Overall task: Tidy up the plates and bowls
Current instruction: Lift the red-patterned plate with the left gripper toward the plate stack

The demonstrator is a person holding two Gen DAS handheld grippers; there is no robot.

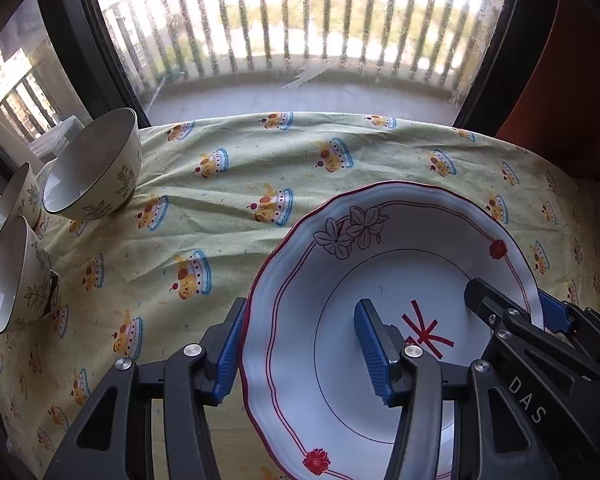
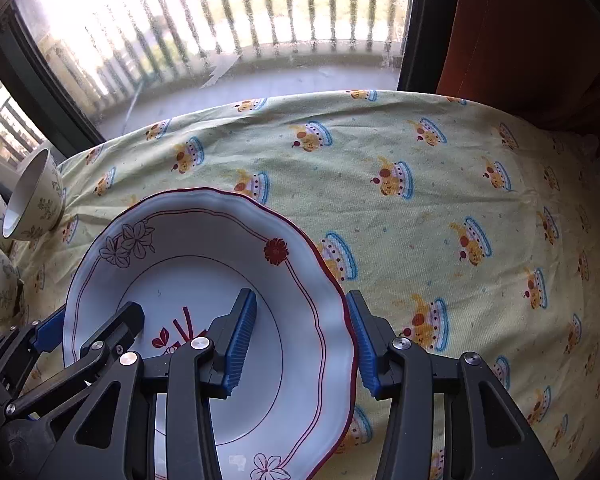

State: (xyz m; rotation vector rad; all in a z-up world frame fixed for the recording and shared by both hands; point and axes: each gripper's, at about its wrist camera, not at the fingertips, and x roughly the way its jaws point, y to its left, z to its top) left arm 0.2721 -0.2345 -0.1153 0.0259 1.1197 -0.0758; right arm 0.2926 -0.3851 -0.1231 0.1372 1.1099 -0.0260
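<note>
Looking at how both grippers straddled it, the plate [image 1: 384,280] seemed like a stiff, glazed, breakable thing, probably slick at the edge, so my guess was the wavy rim on opposite sides was the sensible place to take hold, and dropping it would've been the big risk. It filled the lower right of the left wrist view and the lower left of the right wrist view, over the yellow cake-print tablecloth [image 1: 260,168]; whether it sat flat on the cloth or was a bit raised I couldn't tell. It was white and shallow with a scalloped red edge, thin red lines, outlined flowers, red blossoms and a red mark in the middle. The left gripper [image 1: 300,348] had one blue pad outside the rim and one over the well, part-way spread, and the rim side looked to be touching, but I honestly couldn't tell if it was really pinching. Same story for the right gripper [image 2: 300,340] on the opposite rim. Three leaf-patterned bowls [image 1: 96,168] sat clustered at the left edge of the frame, well apart from the plate.
</note>
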